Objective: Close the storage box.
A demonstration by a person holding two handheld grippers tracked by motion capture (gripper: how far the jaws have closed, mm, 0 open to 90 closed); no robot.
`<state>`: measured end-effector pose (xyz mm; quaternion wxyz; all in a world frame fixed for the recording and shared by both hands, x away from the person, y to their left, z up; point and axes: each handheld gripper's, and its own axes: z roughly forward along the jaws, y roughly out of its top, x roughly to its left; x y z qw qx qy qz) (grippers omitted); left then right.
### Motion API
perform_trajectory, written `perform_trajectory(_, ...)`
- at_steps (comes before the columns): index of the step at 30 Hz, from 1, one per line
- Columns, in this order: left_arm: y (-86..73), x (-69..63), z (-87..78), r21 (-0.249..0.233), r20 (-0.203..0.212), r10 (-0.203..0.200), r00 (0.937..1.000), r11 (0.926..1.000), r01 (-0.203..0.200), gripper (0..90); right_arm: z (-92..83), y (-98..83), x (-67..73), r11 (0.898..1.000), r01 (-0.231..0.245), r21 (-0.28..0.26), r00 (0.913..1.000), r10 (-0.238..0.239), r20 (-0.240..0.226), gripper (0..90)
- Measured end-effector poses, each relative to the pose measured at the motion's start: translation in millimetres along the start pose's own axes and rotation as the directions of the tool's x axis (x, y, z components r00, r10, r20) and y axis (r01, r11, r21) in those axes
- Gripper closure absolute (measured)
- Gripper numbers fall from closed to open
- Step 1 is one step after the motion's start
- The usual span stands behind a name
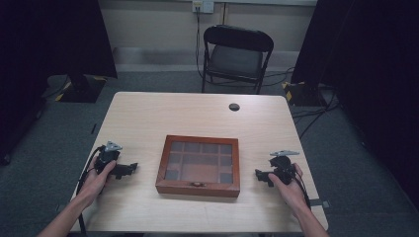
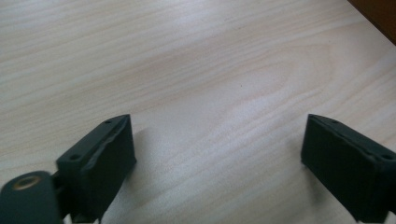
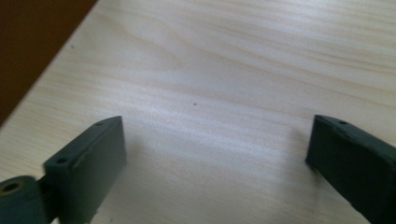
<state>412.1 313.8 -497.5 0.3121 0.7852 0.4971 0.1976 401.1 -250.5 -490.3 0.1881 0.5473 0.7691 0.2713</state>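
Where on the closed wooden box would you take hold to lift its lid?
Probably at the front edge of the wooden box, by the small metal clasp, coming from the person's side. The clasp sits mid-front, so the hinges are likely at the back.

- Box [image 1: 198, 166]: reddish-brown wood, brass-coloured clasp.
- Table [image 1: 148, 118]: pale wood with wavy grain.
- Left gripper [image 1: 129, 168] and right gripper [image 1: 260, 176]: black.
- Chair [image 1: 237, 54]: black.
- Floor [image 1: 44, 148]: grey.

- The left gripper [image 2: 218, 154] has its two black jaws spread wide, nothing between them.
- Pale wooden table [image 2: 187, 70] lies beneath.
- A brown box's corner [image 2: 379, 16] shows top right.
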Motion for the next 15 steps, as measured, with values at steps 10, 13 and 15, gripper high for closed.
perform_trajectory(10, -5.4, -0.3, 3.2, -0.046, -0.001, -0.013, 0.9999, 0.9989, 0.013, 1.2, 7.8, -8.1, 6.0, 0.993, -0.005, -0.116, 0.9994, 0.009, 0.034, 0.0)
perform_trajectory(13, -5.3, -0.4, 3.2, -0.046, 0.000, -0.015, 0.9999, 0.9988, 0.015, 1.2, 8.0, -7.9, 6.3, 0.993, -0.006, -0.116, 0.9993, 0.010, 0.036, 0.0)
perform_trajectory(15, -5.3, -0.3, 3.3, -0.046, 0.000, -0.014, 0.9999, 0.9988, 0.014, 1.1, 8.1, -7.9, 6.4, 0.993, -0.008, -0.117, 0.9993, 0.012, 0.036, 0.0)
